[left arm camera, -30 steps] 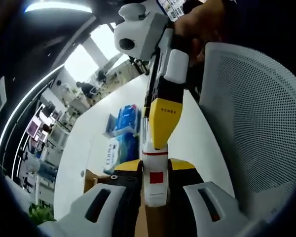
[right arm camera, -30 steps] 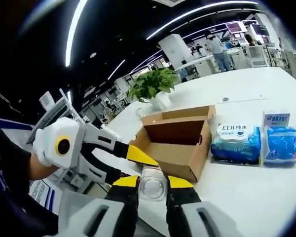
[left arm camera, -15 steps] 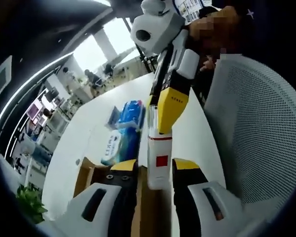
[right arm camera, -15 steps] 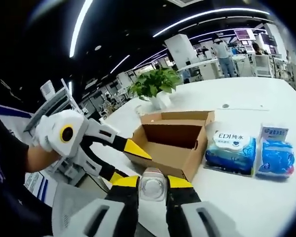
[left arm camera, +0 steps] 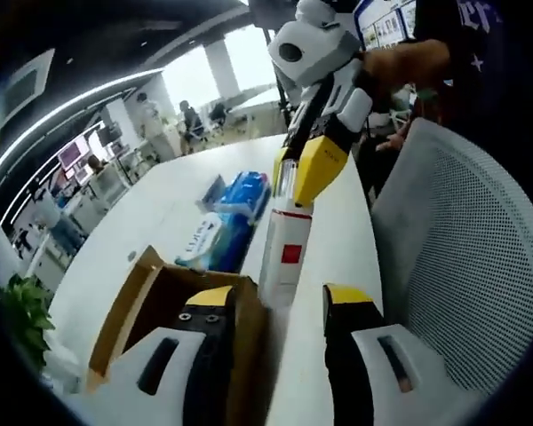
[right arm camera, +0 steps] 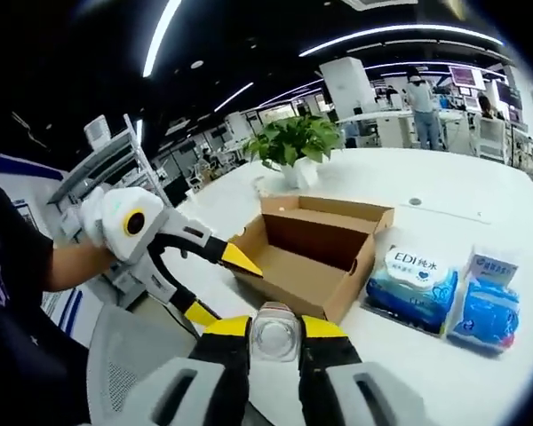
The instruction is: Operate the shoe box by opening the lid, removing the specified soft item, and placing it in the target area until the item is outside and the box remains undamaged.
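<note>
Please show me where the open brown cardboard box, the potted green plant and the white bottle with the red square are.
Open brown cardboard box [right arm camera: 295, 266], right gripper view: front outer wall.
Potted green plant [right arm camera: 295, 142], right gripper view: leaves.
White bottle with the red square [left arm camera: 282, 266], left gripper view: label side.

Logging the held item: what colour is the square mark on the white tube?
Red, on the white tube; clearest in the left gripper view.

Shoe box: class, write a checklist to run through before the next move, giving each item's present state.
1. Shoe box lid open: ok.
2. Box emptied: cannot tell, part of its floor is hidden.
3. Two wipes packs outside, on the table beside the box: ok.
4. Right tongs shut on the bottle: ok.
5. Left tongs open and empty: ok.
</note>
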`<state>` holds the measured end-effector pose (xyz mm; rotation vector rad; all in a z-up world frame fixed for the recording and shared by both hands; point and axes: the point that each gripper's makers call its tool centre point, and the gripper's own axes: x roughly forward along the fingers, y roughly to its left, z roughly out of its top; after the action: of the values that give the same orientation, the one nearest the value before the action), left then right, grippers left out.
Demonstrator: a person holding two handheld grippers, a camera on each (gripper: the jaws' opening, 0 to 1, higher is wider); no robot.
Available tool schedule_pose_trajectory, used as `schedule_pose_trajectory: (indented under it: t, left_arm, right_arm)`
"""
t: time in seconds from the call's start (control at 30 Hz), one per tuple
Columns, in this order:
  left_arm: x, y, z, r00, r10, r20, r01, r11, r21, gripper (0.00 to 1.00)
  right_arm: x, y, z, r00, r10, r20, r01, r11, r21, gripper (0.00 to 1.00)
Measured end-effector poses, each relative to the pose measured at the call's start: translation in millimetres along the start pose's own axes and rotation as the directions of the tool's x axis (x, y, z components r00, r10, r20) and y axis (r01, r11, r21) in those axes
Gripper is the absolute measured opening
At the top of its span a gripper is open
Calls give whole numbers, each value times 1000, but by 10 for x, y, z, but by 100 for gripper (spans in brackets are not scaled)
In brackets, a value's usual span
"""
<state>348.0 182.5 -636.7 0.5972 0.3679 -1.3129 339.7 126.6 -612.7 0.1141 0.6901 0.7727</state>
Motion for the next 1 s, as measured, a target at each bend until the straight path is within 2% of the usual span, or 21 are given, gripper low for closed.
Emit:
schedule_pose_trajectory:
  t: [0.13,0.33,0.53,0.73,0.93,1.0]
  left_arm:
    - [-42,8,-66,1000,8,2,-7,996,-92,47]
    - [-121,12,-160,999,34,-9,-34,990,-139,52]
    - [-209,37,-224,997,79,-9,-79,977,-200,60]
    - [-361,39,-299,993,120,-15,-120,960,-253,67]
    - [-526,50,-411,986,166,-32,-168,944,-284,71]
    - [-569,48,-440,984,174,-33,-176,940,-293,72]
  right_arm:
    - [-17,-19,42,1000,5,-26,-7,998,-65,15]
    - [-73,-57,165,998,24,-60,-33,986,-161,15]
    - [-159,-95,364,996,59,-72,-72,977,-199,15]
    - [-226,-167,554,993,53,-107,-85,943,-323,15]
    - [-272,-276,718,985,36,-166,-108,888,-446,15]
    - [-282,-285,771,983,45,-179,-121,888,-444,15]
